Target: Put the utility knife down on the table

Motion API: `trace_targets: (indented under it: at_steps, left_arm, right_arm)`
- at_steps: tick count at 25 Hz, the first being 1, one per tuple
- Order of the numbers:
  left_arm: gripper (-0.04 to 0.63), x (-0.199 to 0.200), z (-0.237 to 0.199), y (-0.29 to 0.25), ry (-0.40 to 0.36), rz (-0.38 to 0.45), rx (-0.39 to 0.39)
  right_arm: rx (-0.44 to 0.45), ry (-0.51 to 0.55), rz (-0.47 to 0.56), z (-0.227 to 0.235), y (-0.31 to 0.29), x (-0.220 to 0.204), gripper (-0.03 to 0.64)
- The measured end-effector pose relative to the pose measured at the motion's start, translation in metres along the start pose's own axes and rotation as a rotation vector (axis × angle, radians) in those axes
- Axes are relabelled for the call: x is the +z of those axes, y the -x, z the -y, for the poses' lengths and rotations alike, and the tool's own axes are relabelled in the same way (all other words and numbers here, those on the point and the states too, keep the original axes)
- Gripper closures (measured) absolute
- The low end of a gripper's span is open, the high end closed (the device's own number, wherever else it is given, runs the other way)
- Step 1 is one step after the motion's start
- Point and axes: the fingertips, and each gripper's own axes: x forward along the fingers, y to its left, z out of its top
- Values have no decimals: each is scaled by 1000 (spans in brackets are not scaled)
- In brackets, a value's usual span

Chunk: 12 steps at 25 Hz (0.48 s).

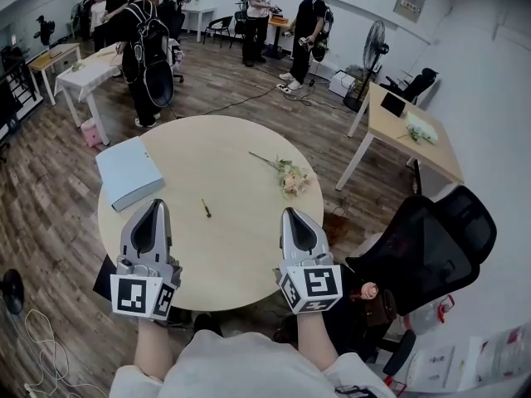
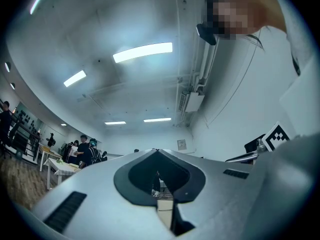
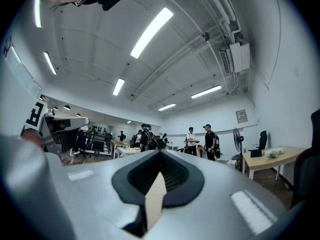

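Left gripper (image 1: 155,207) and right gripper (image 1: 291,215) hovered over near side of round table (image 1: 232,255). Jaws of each closed tip to tip, nothing held. Small yellowish utility knife (image 1: 205,208) lay flat on table between them, touching neither. Put-down judged done; next move called only for backing clear. Farther off: binder (image 1: 129,171), flower (image 1: 289,177). No legible writing, only square markers on gripper cubes.

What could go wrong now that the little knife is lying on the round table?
1. The utility knife lies loose between the left gripper and the right gripper, both shut and empty. A sideways sweep by either could knock it across the table.
2. It is too small to tell whether its blade is out, so a reaching hand might get cut.
3. The flower sprig lies just ahead of the right gripper and could get crushed.
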Motion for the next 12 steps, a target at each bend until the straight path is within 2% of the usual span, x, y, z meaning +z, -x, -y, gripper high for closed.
trace_targets:
  at_steps: [12]
  left_arm:
    - [588,4,19,8,-6,3,-4]
  right_arm:
    - [14,-15,11,6,15,2,606]
